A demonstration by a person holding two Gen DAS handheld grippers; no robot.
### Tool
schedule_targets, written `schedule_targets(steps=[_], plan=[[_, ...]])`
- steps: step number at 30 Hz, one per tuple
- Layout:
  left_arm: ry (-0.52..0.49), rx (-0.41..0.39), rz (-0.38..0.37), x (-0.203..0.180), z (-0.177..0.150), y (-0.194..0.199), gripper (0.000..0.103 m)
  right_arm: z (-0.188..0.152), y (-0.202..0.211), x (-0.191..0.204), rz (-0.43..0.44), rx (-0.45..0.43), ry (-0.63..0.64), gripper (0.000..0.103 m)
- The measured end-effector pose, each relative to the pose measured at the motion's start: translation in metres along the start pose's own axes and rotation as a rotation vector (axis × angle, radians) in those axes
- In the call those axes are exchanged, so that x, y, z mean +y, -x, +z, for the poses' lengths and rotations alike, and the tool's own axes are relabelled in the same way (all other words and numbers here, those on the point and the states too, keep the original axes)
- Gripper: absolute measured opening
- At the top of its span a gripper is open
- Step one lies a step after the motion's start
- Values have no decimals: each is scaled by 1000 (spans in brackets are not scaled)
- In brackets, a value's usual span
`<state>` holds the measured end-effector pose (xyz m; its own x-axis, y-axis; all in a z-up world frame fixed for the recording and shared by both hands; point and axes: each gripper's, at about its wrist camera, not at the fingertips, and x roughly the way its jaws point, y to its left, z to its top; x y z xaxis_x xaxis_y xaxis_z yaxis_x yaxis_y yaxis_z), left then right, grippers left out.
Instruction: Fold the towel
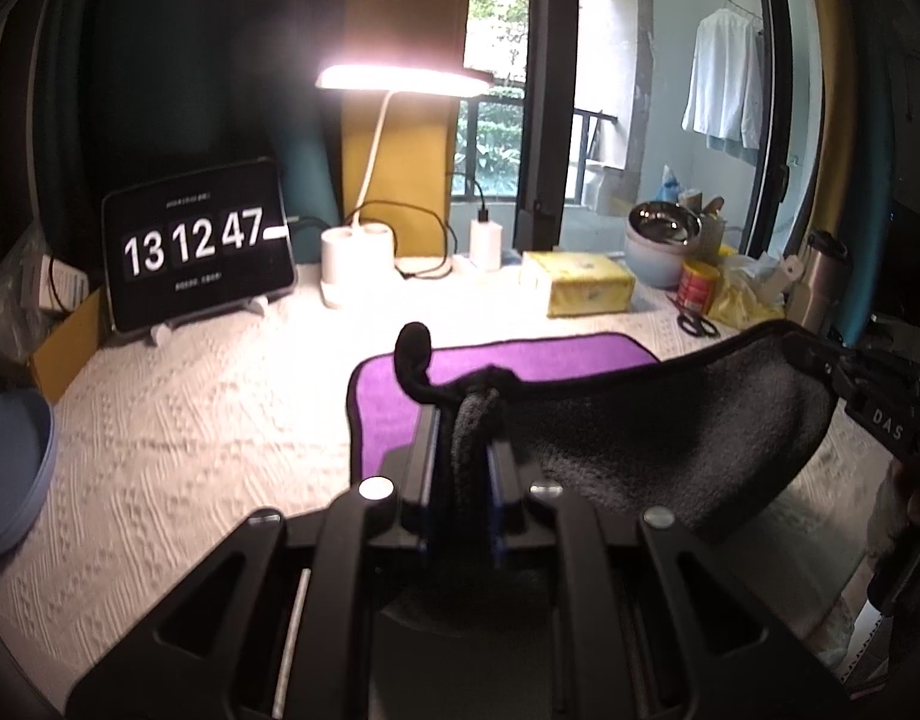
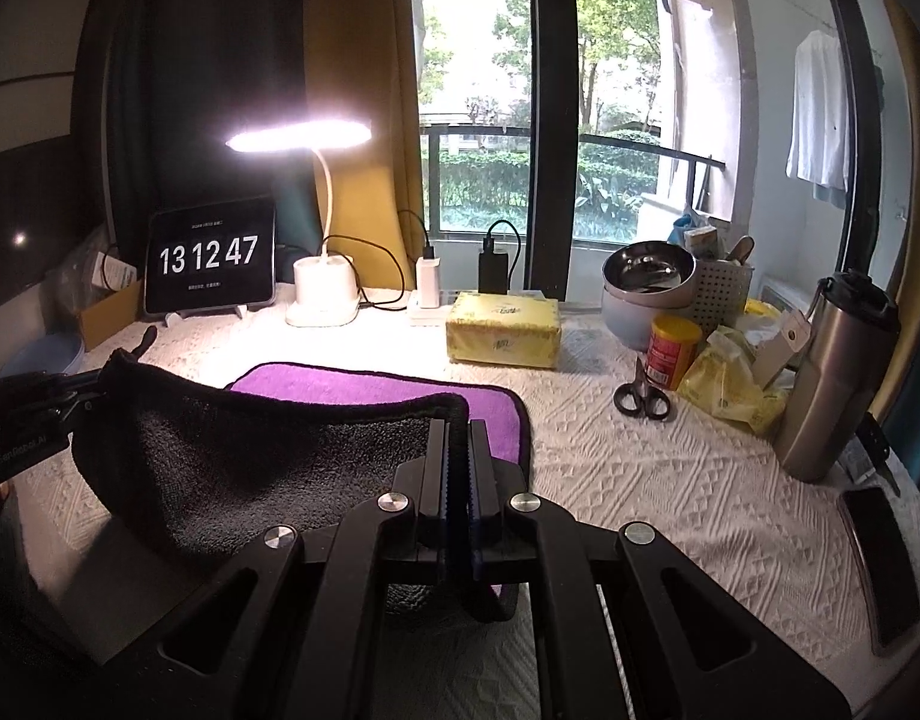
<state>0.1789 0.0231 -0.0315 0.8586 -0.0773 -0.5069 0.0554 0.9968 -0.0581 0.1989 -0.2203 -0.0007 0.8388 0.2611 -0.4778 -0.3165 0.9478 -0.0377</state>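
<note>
The towel (image 1: 670, 420) is purple on one face and dark grey on the other, with a black hem. Its far half lies flat on the white tablecloth, purple side up (image 1: 520, 357). Its near edge is lifted off the table and hangs between both grippers, grey side facing me (image 2: 268, 450). My left gripper (image 1: 469, 414) is shut on the towel's left near corner, beside a black hanging loop (image 1: 413, 348). My right gripper (image 2: 457, 438) is shut on the right near corner. Each gripper shows at the edge of the other's view, the right one (image 1: 844, 369) and the left one (image 2: 70, 393).
At the back stand a tablet clock (image 1: 199, 249), a lit desk lamp (image 1: 358, 264), chargers and a yellow tissue pack (image 2: 503, 330). On the right are stacked bowls (image 2: 649, 282), a red can (image 2: 673, 348), scissors (image 2: 640, 399), a steel tumbler (image 2: 832, 378) and a phone (image 2: 880, 564). A blue bowl (image 1: 13, 468) sits left.
</note>
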Motion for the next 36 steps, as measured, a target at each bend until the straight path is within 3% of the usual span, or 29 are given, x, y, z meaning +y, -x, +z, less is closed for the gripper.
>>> schedule_targets(steps=[13,36], plan=[[-20,-35,7,4,22,-26,14,21,-25,-8,-5,-23,12,6],[-40,-30,23,15,43,-81,14,43,-79,-16,-10,-28,31,6]])
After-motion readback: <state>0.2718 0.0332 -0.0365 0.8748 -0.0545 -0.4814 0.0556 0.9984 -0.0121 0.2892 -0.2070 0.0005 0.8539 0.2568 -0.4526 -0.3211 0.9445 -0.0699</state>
